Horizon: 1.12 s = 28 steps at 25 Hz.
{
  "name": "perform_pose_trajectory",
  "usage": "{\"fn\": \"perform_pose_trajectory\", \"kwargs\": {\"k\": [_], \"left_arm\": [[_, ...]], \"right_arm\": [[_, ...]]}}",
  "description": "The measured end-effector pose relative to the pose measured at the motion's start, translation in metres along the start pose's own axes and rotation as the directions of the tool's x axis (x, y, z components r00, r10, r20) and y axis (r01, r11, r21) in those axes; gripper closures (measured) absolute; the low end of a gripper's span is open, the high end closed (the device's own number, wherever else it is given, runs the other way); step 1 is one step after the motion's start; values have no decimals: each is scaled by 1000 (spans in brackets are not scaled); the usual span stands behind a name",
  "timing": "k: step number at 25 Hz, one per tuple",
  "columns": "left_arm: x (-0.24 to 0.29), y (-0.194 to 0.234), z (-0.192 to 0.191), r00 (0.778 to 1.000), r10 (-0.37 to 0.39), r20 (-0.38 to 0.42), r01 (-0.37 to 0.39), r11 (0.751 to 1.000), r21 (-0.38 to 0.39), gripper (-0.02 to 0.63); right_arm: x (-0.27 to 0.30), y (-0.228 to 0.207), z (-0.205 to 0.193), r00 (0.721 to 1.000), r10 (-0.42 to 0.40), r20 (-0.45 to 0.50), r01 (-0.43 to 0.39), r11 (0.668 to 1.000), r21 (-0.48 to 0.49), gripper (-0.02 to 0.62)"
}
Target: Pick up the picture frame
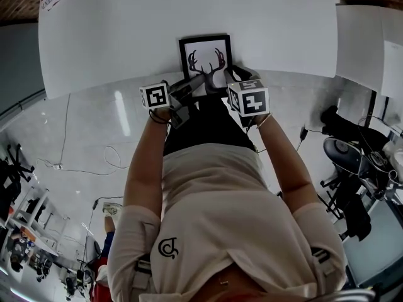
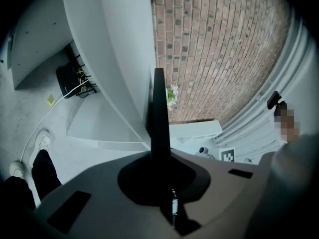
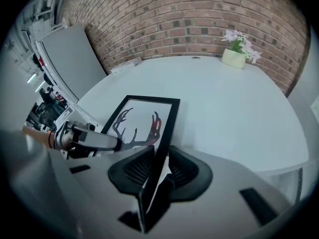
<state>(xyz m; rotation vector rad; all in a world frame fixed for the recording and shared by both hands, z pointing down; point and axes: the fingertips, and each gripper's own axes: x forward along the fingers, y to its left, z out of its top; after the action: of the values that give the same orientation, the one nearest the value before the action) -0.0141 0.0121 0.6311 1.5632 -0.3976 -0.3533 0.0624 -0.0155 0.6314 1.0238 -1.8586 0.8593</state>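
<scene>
Both left gripper [image 2: 158, 158] and right gripper [image 3: 160, 156] fingers [image 3: 135, 171] pinch the picture frame [image 3: 142, 118]; potted plant [image 3: 238, 53] stands well apart.

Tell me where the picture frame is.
In the head view the frame lies at top centre, at the white table's near edge, between the left gripper and right gripper, each with its jaws on one side of it.

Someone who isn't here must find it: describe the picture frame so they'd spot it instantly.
Find the big white table before the brick wall. The picture frame is at its near edge: a black-rimmed rectangle showing dark antlers, unlike the pale flower pot far behind.
</scene>
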Motion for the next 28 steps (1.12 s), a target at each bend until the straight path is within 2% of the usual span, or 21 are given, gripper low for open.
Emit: {"fn": "perform_pose_trajectory", "kwargs": {"k": [6, 12, 14, 18, 20, 23, 25, 28], "left_arm": [[-1, -12, -4, 999, 38, 20, -39, 998, 57, 583], [-13, -27, 9, 990, 93, 103, -108, 983, 149, 583], [-18, -35, 13, 985, 117, 123, -140, 971, 193, 583], [-26, -58, 23, 967, 182, 180, -228, 933, 280, 583], [-34, -67, 31, 946, 236, 221, -300, 896, 328, 583], [-43, -83, 48, 904, 318, 285, -418, 797, 437, 583], [-46, -97, 57, 886, 340, 316, -460, 735, 497, 583], [-50, -118, 73, 870, 341, 356, -491, 669, 558, 583]], "right_arm": [[-10, -1, 1, 1000, -22, 20, 22, 1000, 1, 494], [-29, -3, 11, 994, -51, 91, 49, 998, 28, 509], [-37, -2, 12, 993, -54, 107, 52, 998, 24, 527], [-54, 1, 17, 988, -58, 146, 56, 998, 18, 550], [-61, 2, 23, 984, -69, 163, 66, 997, 28, 579], [-66, 5, 35, 983, -72, 169, 67, 997, 34, 586], [-70, 7, 45, 982, -67, 178, 63, 998, 31, 586], [-77, 11, 66, 974, -58, 218, 55, 998, 22, 588]]}}
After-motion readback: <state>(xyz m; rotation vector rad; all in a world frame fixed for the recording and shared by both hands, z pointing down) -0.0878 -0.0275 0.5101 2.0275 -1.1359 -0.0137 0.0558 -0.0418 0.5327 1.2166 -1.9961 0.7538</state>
